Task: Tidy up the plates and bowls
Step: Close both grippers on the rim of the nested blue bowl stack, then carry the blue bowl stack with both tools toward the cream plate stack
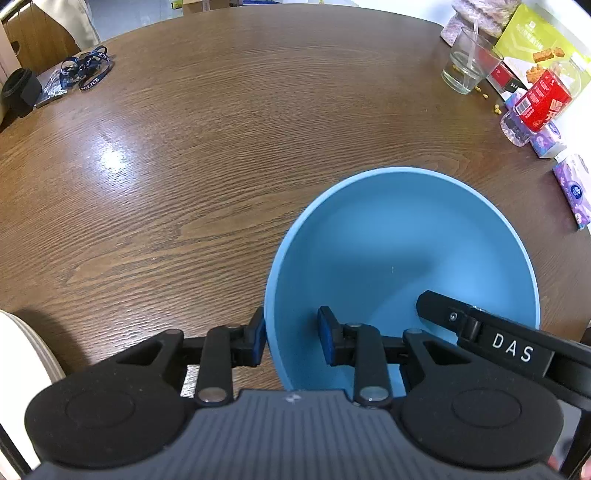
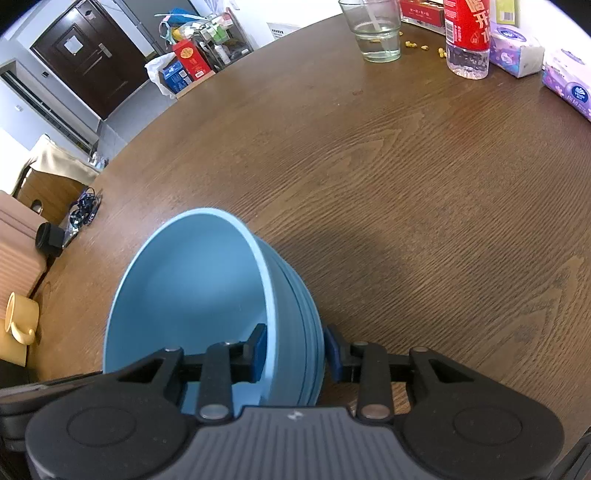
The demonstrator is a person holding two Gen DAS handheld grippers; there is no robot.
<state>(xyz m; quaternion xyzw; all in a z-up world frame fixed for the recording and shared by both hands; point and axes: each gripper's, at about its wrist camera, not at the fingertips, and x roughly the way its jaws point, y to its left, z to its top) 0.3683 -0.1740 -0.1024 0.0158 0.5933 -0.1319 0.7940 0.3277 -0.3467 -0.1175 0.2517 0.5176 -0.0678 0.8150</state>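
Note:
A blue bowl (image 1: 399,251) stands on the brown wooden table (image 1: 221,147), and both grippers hold its rim from opposite sides. My left gripper (image 1: 293,339) is shut on the bowl's left wall, one pad outside and one inside. My right gripper (image 2: 295,350) is shut on the right wall of the bowl (image 2: 192,280), its left pad inside and its right pad on the ridged outside. The right gripper's inner finger (image 1: 432,306) also shows in the left wrist view. A cream stack of plates (image 1: 26,350) pokes in at the lower left edge.
At the table's far right stand a drinking glass (image 2: 376,33), a red-labelled bottle (image 2: 467,37), tissue packs (image 2: 517,51), snack boxes (image 1: 535,44) and a few yellow crumbs. A blue lanyard (image 1: 86,68) and a black object (image 1: 20,90) lie far left. A yellow mug (image 2: 20,321) is off the table's left side.

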